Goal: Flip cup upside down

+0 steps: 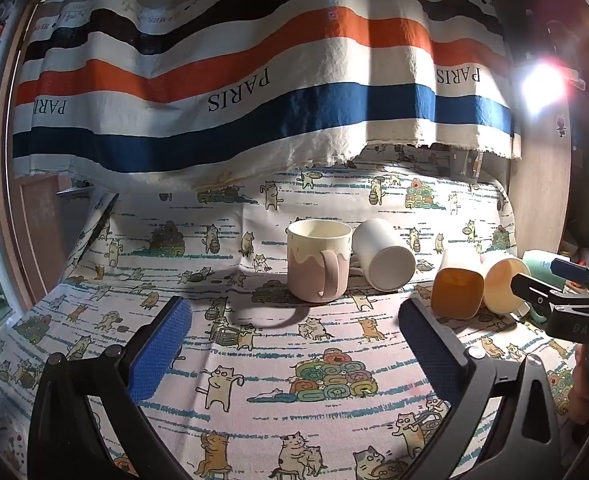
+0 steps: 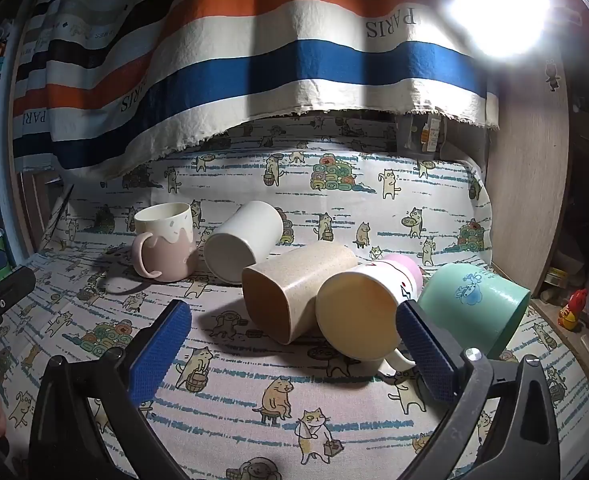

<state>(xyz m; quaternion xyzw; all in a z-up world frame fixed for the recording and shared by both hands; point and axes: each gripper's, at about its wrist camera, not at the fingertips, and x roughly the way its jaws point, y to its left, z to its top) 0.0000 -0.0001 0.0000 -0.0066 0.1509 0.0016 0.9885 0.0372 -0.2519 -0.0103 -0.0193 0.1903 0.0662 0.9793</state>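
A pink mug with a cream drip rim [image 1: 318, 264] [image 2: 166, 242] stands upright on the cat-print cloth, handle toward the camera. A white cup [image 1: 382, 254] [image 2: 240, 240] lies on its side beside it. A tan cup [image 1: 456, 288] [image 2: 294, 292], a white-and-pink mug [image 1: 502, 286] [image 2: 368, 312] and a mint green cup [image 2: 474, 304] lie tipped over to the right. My left gripper [image 1: 294, 348] is open and empty, short of the pink mug. My right gripper [image 2: 294, 348] is open and empty, its right finger [image 2: 426, 352] close to the white-and-pink mug's handle.
The cat-print cloth [image 1: 254, 380] covers the table. A striped PARIS cloth [image 1: 254, 80] hangs behind. A bright lamp [image 2: 498, 12] glares at the upper right. A wooden panel [image 2: 522, 200] bounds the right side. The right gripper's body [image 1: 566, 300] shows in the left wrist view.
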